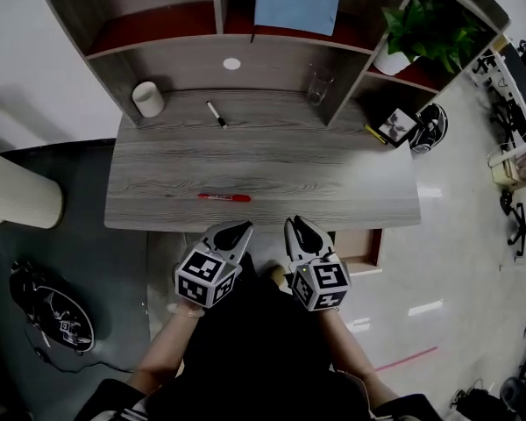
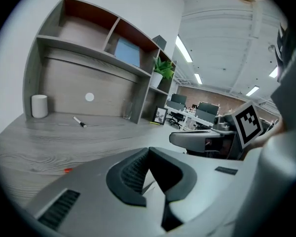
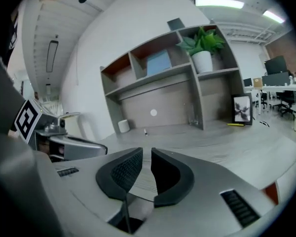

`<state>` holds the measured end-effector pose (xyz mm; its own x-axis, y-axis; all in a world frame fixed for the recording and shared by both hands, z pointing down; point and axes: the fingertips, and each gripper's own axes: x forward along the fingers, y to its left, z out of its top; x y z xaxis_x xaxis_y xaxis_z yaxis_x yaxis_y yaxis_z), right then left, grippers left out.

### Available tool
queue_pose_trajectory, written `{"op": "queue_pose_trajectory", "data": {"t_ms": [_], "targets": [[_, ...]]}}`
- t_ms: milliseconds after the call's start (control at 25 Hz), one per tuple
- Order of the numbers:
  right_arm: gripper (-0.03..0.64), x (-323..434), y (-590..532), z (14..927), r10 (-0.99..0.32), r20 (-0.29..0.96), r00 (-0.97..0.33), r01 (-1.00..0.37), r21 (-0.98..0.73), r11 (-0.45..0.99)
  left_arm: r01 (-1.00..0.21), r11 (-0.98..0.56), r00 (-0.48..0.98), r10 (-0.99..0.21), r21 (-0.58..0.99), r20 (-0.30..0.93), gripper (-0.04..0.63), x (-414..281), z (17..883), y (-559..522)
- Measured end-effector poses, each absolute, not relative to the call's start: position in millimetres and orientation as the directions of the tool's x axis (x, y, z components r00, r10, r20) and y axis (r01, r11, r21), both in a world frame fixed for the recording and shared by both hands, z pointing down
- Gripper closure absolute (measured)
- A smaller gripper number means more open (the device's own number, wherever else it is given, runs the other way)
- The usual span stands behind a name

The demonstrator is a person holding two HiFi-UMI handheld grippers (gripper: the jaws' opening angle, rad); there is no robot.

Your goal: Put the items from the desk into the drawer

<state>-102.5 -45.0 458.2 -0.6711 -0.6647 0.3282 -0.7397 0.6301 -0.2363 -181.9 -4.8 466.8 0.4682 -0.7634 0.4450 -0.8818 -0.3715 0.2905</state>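
Observation:
A red pen (image 1: 224, 197) lies on the grey wooden desk (image 1: 333, 178) near its front edge. Farther back lies a black-and-white marker (image 1: 216, 114). A yellow pen (image 1: 375, 134) rests at the right end beside a picture frame (image 1: 396, 126). Both grippers hover side by side at the desk's front edge, below the red pen. My left gripper (image 1: 237, 229) has its pads touching at the tips, with nothing held. My right gripper (image 1: 296, 226) shows a narrow gap between its pads (image 3: 123, 169), also empty. The left gripper view catches only a sliver of the red pen (image 2: 67, 170).
A white cup (image 1: 147, 99) stands at the back left and a glass (image 1: 319, 86) at the back right under the shelf unit (image 1: 237, 46). A potted plant (image 1: 421, 33) sits on the right shelf. A pale panel with a red edge (image 1: 359, 251) sticks out under the desk's right front.

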Motion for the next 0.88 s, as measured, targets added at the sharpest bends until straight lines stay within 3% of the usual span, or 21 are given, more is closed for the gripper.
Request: {"op": "queue_pose_trajectory", "data": {"t_ms": [240,440,880], "targets": [[0.552,-177.6,-41.2,478.8,-0.473,0.481,-0.738,-0.571,-0.072,0.818,-0.89,-0.325,0.452,-0.727,0.321,0.518,0.569,-238.9,478.0,-4.4],[0.542,-220.6,-45.8,496.7,-0.34,0.589,-0.733,-0.444,-0.036,0.895,-0.879,-0.391,0.475,-0.683,0.273,0.554,0.569,-265.4,486.3,-9.2],[0.525,-268.4,-46.0,553.0,-0.131,0.818,-0.56,-0.085,0.101,0.991,-0.866,-0.437,0.49,-0.637,0.245,0.595,0.569,-298.5,514.8,-23.3]]}}
